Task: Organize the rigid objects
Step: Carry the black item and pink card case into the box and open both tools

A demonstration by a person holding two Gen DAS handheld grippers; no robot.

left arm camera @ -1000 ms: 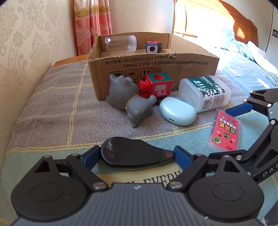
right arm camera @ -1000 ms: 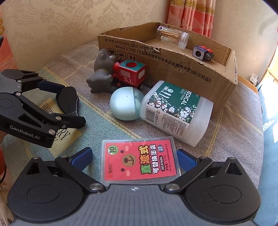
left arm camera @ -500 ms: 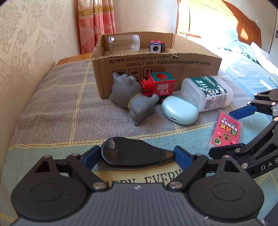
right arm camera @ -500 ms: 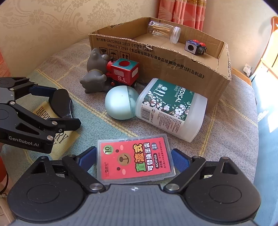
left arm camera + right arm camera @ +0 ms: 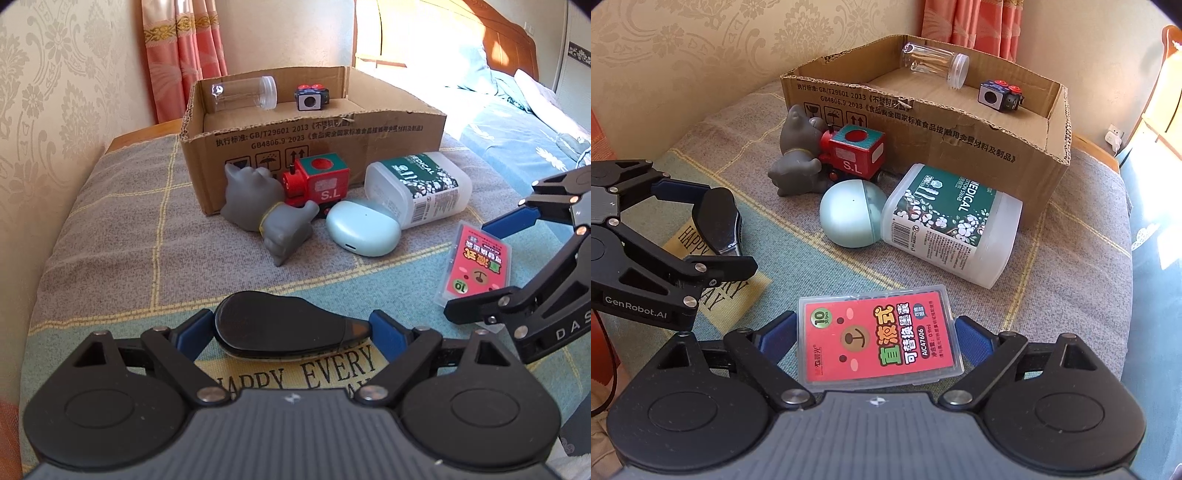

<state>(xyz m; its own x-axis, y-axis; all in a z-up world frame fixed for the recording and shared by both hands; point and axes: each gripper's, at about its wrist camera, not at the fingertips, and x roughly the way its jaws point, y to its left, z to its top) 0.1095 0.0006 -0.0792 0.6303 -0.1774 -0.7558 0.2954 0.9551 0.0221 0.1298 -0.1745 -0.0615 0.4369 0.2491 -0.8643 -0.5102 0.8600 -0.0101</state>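
Mid-pickup, judging by the grips. Left gripper (image 5: pixel 291 328) clamped on a black clipper (image 5: pixel 284 326), right gripper (image 5: pixel 875 341) clamped on a red card case (image 5: pixel 879 339), both low over the near blanket (image 5: pixel 110 229). Next, probably: lift, carry to the far cardboard box (image 5: pixel 960 136), clear its near wall, let go.

From my remote seat I read "GB/T29601 2013" and "GB4806.9 2023" on the cardboard box (image 5: pixel 369 140), above fragile, umbrella and this-way-up symbols. The red toy train (image 5: pixel 855 153) carries "S.L". The white bottle (image 5: pixel 951 225) says "MEDICAL". The pink card case (image 5: pixel 879 338) shows "10" and "AIC47606". The cloth (image 5: pixel 306 373) reads "HAPPY EVERY". The left gripper (image 5: pixel 713 240) is branded "GenRobot.AI"; the right gripper (image 5: pixel 491 273) shows "DAS".
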